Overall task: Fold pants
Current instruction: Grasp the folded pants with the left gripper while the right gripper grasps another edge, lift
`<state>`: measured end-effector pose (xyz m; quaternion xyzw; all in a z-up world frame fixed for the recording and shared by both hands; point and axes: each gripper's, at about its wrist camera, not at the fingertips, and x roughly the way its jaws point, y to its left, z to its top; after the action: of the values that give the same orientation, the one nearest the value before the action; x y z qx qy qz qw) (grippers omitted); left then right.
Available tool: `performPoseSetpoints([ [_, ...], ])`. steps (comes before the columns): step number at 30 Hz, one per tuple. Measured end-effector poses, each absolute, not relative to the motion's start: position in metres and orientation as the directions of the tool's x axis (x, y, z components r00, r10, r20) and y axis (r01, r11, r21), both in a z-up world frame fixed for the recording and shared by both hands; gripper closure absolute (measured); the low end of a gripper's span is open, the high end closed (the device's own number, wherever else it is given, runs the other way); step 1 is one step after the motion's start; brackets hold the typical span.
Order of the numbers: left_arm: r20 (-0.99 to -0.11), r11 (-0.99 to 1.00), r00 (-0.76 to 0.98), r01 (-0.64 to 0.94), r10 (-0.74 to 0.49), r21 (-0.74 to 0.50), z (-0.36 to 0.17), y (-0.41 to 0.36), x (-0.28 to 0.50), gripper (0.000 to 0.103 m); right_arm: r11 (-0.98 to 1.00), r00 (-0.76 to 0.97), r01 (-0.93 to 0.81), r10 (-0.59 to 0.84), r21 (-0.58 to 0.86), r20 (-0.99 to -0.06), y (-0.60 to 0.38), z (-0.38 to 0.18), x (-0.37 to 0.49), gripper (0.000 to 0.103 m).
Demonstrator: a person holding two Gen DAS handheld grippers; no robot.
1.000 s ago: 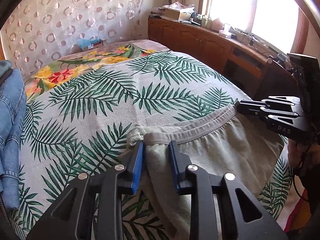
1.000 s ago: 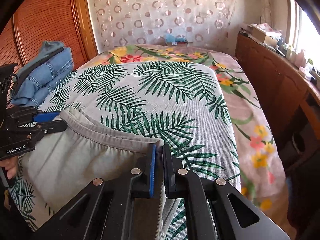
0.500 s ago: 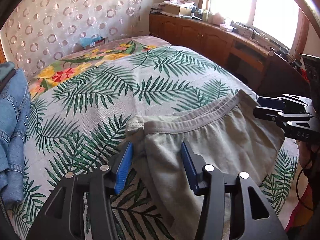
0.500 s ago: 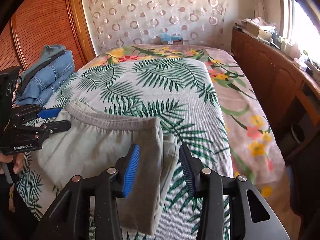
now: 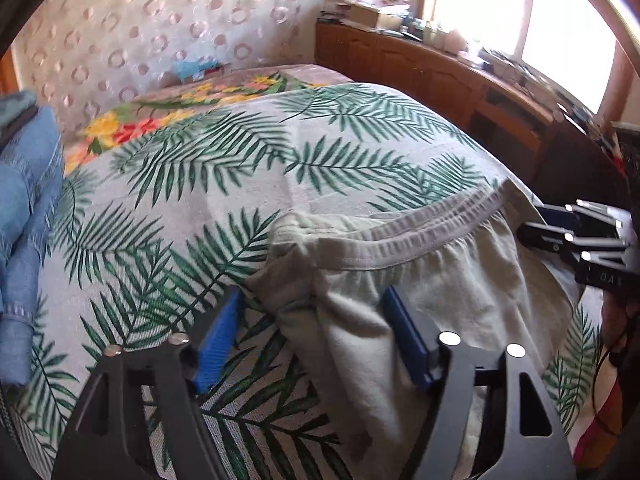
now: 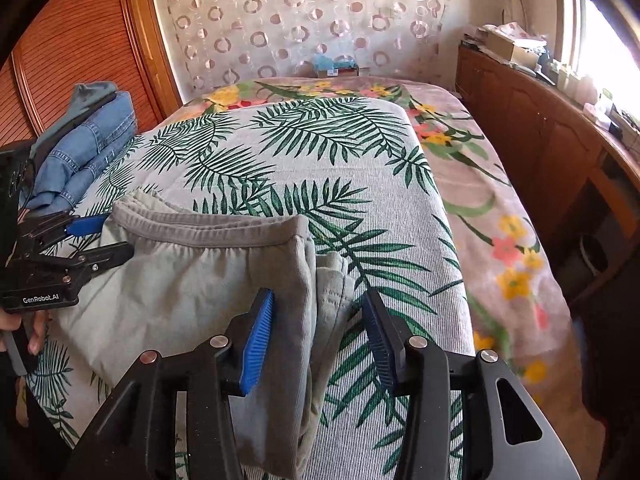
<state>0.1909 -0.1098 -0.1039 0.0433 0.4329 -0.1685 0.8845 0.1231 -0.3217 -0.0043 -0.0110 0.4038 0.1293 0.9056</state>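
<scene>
Pants: grey pants point(image 5: 420, 292) lie on the bed point(image 5: 248, 168), lower centre of both views.
Left hand-held gripper point(image 5: 310, 340): jaws just opening, wide apart astride the pants' corner.
Right hand-held gripper point(image 6: 320, 336): jaws parted, folded edge between, pads clear.
Jeans point(image 6: 84, 144): upper left.

Matt grey cloth pants point(image 6: 180, 280), ribbed woven bedspread point(image 6: 400, 216)

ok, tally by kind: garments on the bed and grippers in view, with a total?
Pale grey-green elastic-waist pants: 1
Folded blue denim jeans, in a pile at the bed's edge: at least 1, exact count unclear
Black two-finger grippers with blue pads: 2, left gripper and right gripper, both open
Total: 4
</scene>
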Motion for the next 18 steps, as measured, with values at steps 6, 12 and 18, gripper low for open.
performPoseSetpoints([
  [6,-0.782,0.939,0.570,0.339,-0.251,-0.055,-0.1049,-0.1133,0.1896,0.023,0.969,0.658,-0.238,0.209,0.064,-0.723,-0.3193,-0.0091,0.1212,0.056],
  [12,-0.783,0.935,0.565,0.351,-0.260,-0.057,-0.1051,-0.1124,0.1907,0.023,0.968,0.665,-0.240,0.213,0.066,-0.716,-0.3205,-0.0111,0.1195,0.056],
  [18,-0.782,0.920,0.525,0.361,-0.337,-0.154,-0.0956,-0.1049,0.1972,0.023,0.967,0.666,-0.244,0.217,0.067,-0.714,-0.3218,-0.0113,0.1193,0.056],
])
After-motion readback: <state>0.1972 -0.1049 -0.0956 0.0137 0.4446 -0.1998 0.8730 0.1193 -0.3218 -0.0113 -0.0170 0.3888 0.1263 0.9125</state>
